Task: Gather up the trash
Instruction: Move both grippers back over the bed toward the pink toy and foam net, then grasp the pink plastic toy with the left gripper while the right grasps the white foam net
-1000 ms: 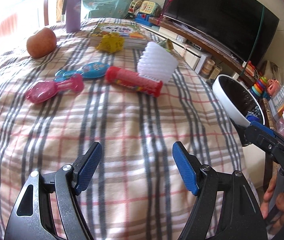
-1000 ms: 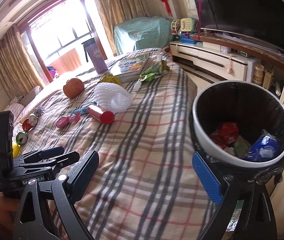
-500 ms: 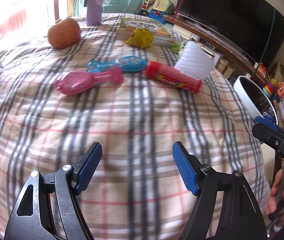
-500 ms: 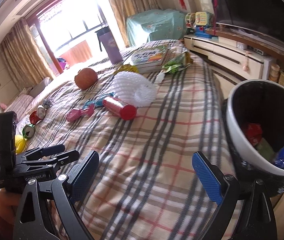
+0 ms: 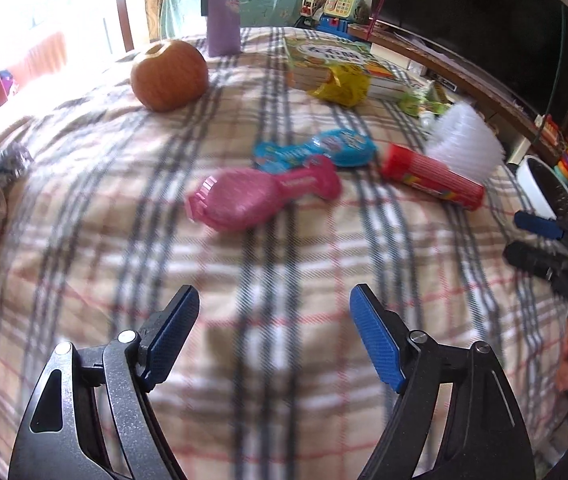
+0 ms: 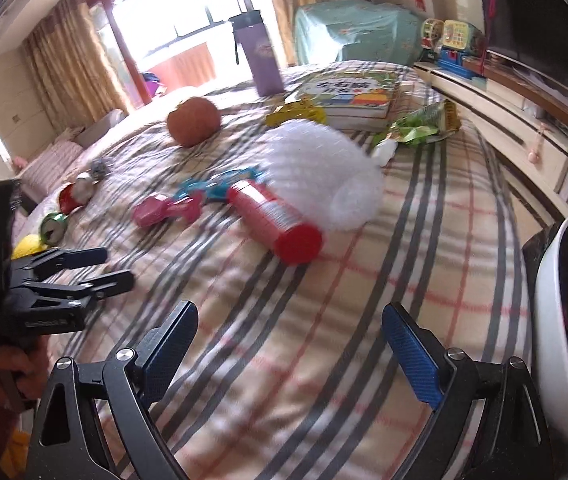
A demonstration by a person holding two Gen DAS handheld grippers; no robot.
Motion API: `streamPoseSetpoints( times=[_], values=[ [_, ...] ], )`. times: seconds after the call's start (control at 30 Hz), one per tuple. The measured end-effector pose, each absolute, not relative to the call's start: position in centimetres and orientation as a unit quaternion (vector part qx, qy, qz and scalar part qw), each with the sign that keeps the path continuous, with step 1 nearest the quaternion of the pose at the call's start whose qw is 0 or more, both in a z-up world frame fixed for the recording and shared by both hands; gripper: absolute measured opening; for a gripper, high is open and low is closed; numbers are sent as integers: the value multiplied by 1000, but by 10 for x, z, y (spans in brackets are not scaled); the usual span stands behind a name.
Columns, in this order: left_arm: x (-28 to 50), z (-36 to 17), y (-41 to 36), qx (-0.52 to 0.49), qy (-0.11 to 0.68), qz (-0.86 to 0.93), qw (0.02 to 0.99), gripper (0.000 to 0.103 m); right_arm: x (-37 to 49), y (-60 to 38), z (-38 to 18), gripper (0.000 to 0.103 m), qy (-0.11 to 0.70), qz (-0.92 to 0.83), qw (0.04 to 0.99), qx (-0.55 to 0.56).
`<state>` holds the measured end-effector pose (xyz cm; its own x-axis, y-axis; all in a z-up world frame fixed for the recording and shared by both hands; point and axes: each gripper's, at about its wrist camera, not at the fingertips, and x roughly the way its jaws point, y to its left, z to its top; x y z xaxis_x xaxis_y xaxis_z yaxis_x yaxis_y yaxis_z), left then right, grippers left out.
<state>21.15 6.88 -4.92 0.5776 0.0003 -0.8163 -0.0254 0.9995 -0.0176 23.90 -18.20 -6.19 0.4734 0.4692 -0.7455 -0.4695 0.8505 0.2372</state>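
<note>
Plaid-blanketed bed (image 5: 284, 264) strewn with wrappers, near a window (image 6: 188, 12); left gripper (image 5: 274, 334) fingers opening, right gripper (image 6: 288, 344) fingers wide, both empty

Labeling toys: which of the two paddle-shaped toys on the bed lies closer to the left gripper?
The pink one; the blue one lies just beyond it, farther from the left gripper.
</note>
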Motion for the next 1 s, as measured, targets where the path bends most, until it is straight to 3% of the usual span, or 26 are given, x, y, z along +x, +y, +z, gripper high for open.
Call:
streamPoseSetpoints(
  times=[0.2, 0.47, 0.53, 0.6, 0.63, 0.67, 1.0],
  values=[
    [238, -51, 98, 14, 456, 20, 890, 87, 268, -192, -55, 94, 425, 264, 866, 31],
    [268, -52, 99, 39, 448, -1, 893, 88, 298, -172, -60, 93, 422, 276, 862, 40],
    [270, -52, 90, 50, 439, -19, 897, 87, 299, -170, -61, 80, 420, 276, 863, 42],
    [272, -54, 80, 65, 436, -40, 897, 83, 299, -169, -63, 45, 421, 271, 865, 42],
    [272, -56, 76, 73, 437, -44, 896, 76, 298, -170, -63, 36, 421, 269, 865, 42],
    [273, -60, 71, 82, 444, -49, 891, 57, 296, -172, -62, 22, 421, 267, 866, 45],
    [249, -57, 59, 17, 458, -56, 887, 56, 259, -213, -45, 16, 395, 245, 882, 76]
  ],
)
